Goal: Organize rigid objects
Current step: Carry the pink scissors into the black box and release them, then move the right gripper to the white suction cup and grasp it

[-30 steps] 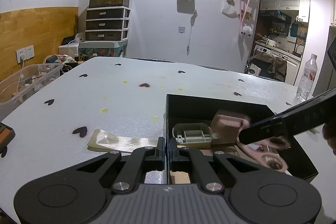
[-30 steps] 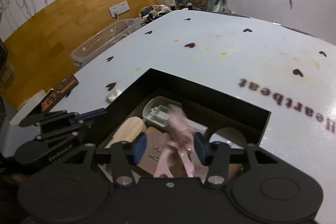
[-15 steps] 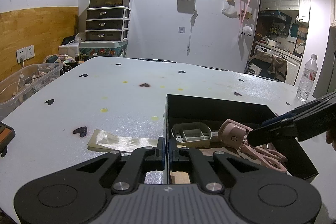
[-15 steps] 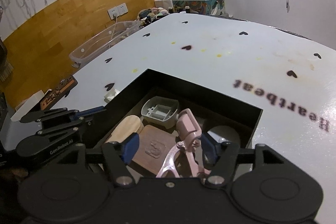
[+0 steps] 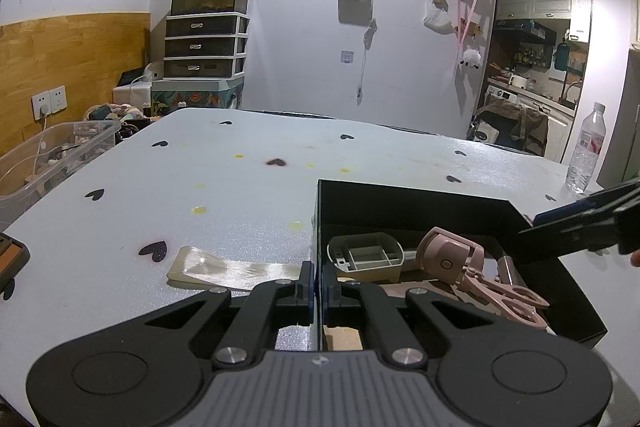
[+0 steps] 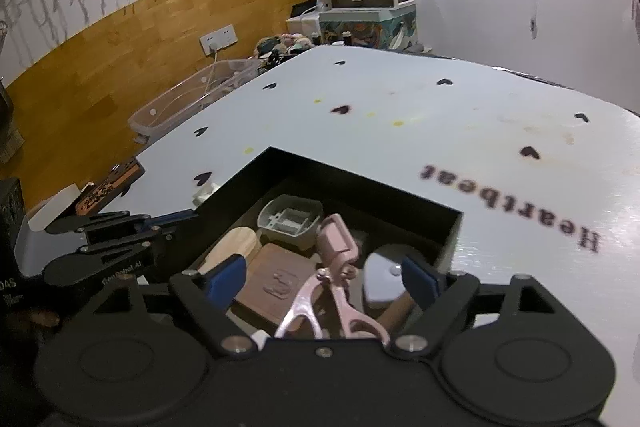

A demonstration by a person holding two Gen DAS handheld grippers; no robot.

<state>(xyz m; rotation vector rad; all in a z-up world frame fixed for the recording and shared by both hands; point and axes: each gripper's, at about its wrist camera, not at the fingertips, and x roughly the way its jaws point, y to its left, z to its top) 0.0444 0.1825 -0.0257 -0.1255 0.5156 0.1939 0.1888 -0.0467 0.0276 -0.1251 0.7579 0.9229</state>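
The pink eyelash curler (image 6: 336, 267) lies inside the black box (image 6: 360, 187), low in the middle of the right wrist view, its head tilted up and its looped handles toward the camera. The right claw (image 6: 320, 277) sits over it with its jaws spread wide to either side; they have just been opening, and the blue pads (image 6: 224, 277) do not touch the curler between them. Around it in the box are a grey plastic tray (image 6: 290, 221) behind, a brown embossed block (image 6: 276, 281) beneath, a pale wooden piece (image 6: 234, 247) at left and a greyish rounded piece (image 6: 382, 279) at right, which may be a lid; the view is too soft to say.

The left claw (image 5: 318, 291) is clamped shut on the box's near wall, at bottom centre of its own view. That view alone shows a cream ribbon (image 5: 228, 269) flat on the white surface (image 5: 240, 195) just left of the box, a water bottle (image 5: 586, 147) at the far right edge and a clear tub (image 5: 48, 155) at left. There the right claw's dark fingers reach in from the right, covering the box's far right corner. Only the right wrist view shows the word "Heartbeat" (image 6: 508, 211) printed on the surface.
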